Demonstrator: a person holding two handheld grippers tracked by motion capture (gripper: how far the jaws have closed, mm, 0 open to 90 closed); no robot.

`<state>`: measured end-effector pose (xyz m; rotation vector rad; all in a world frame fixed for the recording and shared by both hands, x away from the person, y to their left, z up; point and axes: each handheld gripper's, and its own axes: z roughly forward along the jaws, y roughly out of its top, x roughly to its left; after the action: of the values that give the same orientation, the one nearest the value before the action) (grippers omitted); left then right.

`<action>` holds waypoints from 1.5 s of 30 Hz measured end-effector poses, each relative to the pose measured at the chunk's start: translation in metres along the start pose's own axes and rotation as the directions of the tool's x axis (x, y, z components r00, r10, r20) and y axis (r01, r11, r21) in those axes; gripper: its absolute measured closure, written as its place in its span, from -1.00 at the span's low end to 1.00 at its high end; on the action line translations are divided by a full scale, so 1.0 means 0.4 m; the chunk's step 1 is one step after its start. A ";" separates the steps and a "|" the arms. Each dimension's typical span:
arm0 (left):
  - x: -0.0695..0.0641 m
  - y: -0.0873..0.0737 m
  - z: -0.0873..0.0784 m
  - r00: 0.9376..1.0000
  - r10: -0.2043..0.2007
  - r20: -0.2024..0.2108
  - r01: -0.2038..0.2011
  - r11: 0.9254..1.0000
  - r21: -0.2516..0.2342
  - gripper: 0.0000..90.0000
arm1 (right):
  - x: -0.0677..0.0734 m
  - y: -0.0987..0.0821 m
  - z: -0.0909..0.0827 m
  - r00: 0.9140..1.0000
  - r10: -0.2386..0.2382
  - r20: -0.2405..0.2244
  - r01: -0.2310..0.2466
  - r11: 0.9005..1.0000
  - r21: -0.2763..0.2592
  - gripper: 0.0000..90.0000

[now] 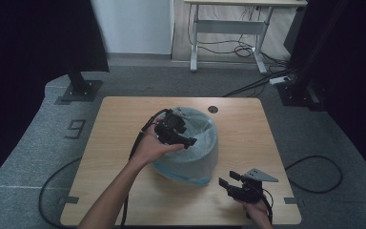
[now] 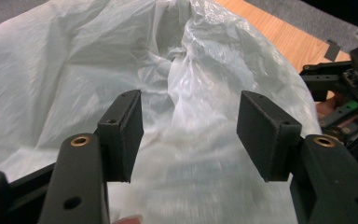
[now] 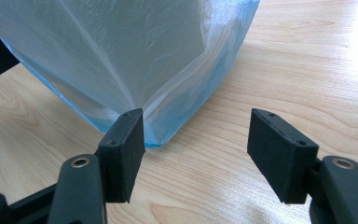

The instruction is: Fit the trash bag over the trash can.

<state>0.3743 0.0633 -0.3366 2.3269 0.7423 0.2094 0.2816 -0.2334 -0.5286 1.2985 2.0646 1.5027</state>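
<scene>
A: Where is the plastic bag (image 1: pixel 190 152) now?

B: It sits in the middle of the worktop (image 1: pixel 114 138), puffed up like a dome, translucent white with a blue edge at its bottom. The left gripper (image 1: pixel 183 138) hovers over its top, on the left side. In the left gripper view the jaws stand apart, with crumpled film (image 2: pixel 200 84) in front of them and a fold rising between them, but the pads do not press on it.

A: And the other one?

B: The right gripper (image 1: pixel 228 182) rests low at the near right of the worktop, just beside the bag's bottom edge. Its jaws are also apart and hold nothing; in the right gripper view the blue corner (image 3: pixel 161 135) of the bag lies just in front of the left jaw.

A: So which step is this?

B: I think it is the approach, before any grasp. The bag is not yet gripped by either one.

A: What does the next move need?

B: I would say the left jaws must come down around that raised fold and close on it. The film is thin and slippery, so they should take a good pleat, not a single layer.
</scene>
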 end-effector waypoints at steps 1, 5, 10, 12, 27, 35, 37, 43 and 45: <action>-0.001 -0.006 -0.004 1.000 0.002 0.000 -0.002 1.000 0.003 -0.09 | 0.001 0.000 0.001 1.000 0.000 0.000 0.000 1.000 -0.002 -0.21; -0.003 -0.039 -0.009 1.000 0.010 -0.003 -0.009 1.000 0.029 -0.07 | 0.003 0.000 0.002 1.000 -0.002 0.001 0.002 1.000 0.000 -0.21; -0.002 -0.066 0.010 1.000 0.024 -0.004 -0.023 0.997 0.080 0.05 | 0.005 -0.001 0.006 1.000 -0.002 0.007 0.001 1.000 0.008 -0.21; -0.002 -0.069 0.016 1.000 0.024 0.000 -0.024 0.995 0.098 0.09 | 0.003 -0.002 0.007 1.000 0.005 0.015 -0.005 1.000 0.014 -0.21; 0.051 -0.073 -0.031 0.999 -0.036 0.009 0.035 0.999 0.040 0.04 | -0.007 -0.001 0.002 0.999 0.020 0.026 -0.020 1.000 0.014 -0.21; 0.101 -0.113 -0.030 0.996 -0.083 -0.025 0.084 0.993 0.079 0.03 | -0.015 -0.001 0.000 0.999 0.029 0.027 -0.030 0.999 0.016 -0.21; 0.098 -0.117 -0.026 0.997 -0.075 -0.021 0.076 0.994 0.083 0.04 | -0.016 -0.001 0.000 0.999 0.032 0.027 -0.032 0.999 0.017 -0.21; 0.092 -0.114 -0.035 0.998 -0.065 -0.026 0.066 0.997 0.043 0.01 | -0.018 0.000 -0.004 0.999 0.036 0.027 -0.037 0.999 0.016 -0.21; 0.087 -0.117 -0.049 0.998 -0.060 -0.024 0.060 0.998 -0.006 -0.02 | -0.020 -0.001 -0.006 0.999 0.037 0.029 -0.038 0.999 0.015 -0.21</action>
<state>0.3752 0.1225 -0.3539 2.2971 0.8213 0.2127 0.2843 -0.2412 -0.5300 1.3641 2.0492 1.4769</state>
